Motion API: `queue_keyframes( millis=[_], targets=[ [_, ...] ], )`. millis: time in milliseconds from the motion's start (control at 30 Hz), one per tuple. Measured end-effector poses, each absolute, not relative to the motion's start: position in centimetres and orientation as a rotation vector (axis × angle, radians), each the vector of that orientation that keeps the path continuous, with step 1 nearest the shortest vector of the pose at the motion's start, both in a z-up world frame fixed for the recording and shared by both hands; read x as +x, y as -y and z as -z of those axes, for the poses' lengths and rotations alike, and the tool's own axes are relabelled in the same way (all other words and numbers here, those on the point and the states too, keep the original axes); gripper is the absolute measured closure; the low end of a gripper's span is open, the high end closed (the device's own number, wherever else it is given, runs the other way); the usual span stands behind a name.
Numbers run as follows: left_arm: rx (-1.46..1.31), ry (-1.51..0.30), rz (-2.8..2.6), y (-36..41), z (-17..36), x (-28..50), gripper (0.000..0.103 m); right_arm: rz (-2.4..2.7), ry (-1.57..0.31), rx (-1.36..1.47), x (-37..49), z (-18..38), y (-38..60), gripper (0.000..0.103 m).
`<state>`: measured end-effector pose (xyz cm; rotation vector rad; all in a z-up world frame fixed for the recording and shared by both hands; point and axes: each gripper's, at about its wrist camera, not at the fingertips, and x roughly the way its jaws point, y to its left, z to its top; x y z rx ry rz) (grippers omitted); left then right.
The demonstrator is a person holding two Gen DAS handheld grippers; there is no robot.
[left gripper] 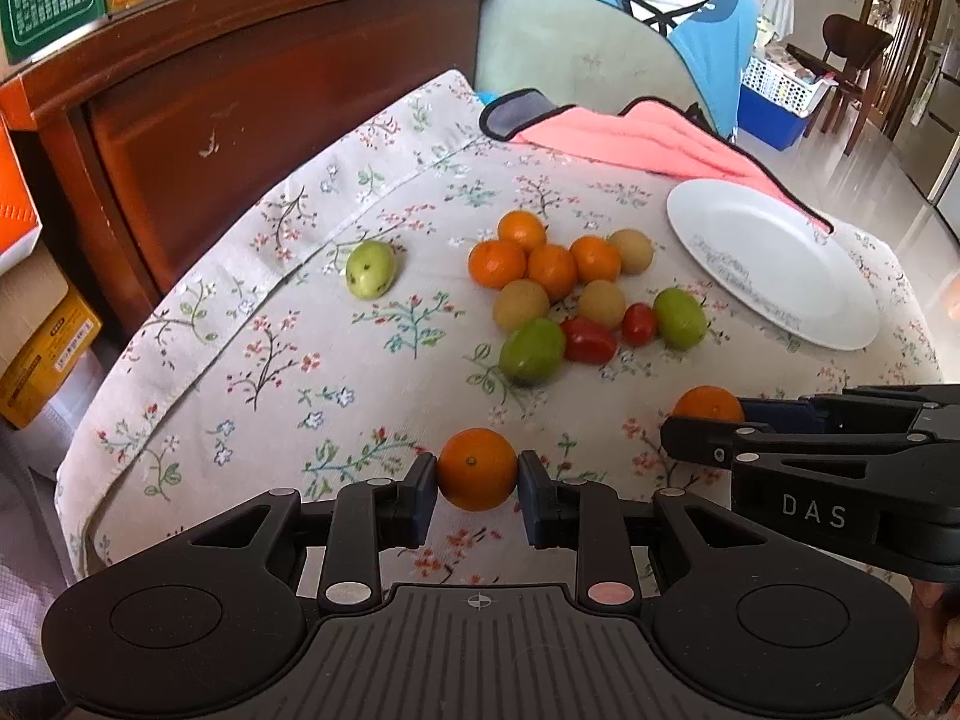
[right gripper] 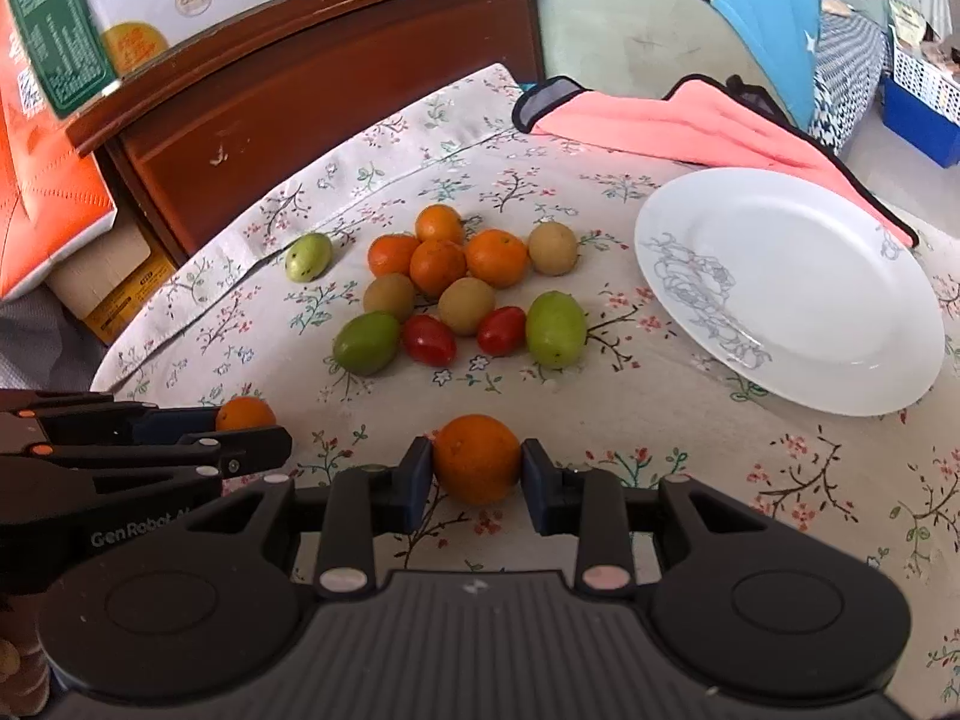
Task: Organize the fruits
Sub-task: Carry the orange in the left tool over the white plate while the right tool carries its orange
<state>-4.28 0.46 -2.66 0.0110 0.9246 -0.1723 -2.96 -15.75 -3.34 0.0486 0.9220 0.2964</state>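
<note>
My left gripper [left gripper: 477, 480] is shut on a small orange [left gripper: 477, 469], held low over the floral cloth. My right gripper [right gripper: 477, 468] is shut on another orange [right gripper: 476, 457]; that orange also shows in the left wrist view [left gripper: 708, 405] inside the right gripper's jaws. The left one shows in the right wrist view [right gripper: 245, 413]. Ahead lies a cluster of oranges [right gripper: 441, 267], tan round fruits [right gripper: 467, 305], red tomatoes [right gripper: 428, 339] and green fruits [right gripper: 556, 329]. One green fruit [left gripper: 370, 269] lies apart at the left. A white plate [right gripper: 798, 294] lies empty at the right.
A pink cloth [right gripper: 678, 123] lies behind the plate. A dark wooden headboard [left gripper: 252, 78] with boxes on it stands at the back left. A blue garment [left gripper: 690, 6] hangs over a green chair behind. The cloth's edge drops off at the left.
</note>
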Motion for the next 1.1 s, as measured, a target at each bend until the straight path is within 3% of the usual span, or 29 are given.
queue_keyframes(
  millis=[1100],
  targets=[
    [-0.032, -0.789, 0.413, 7.6, -2.1, 2.3, 0.077, -0.132, -0.831, 0.211, 1.3, -1.6, 27.1, 0.071]
  ],
)
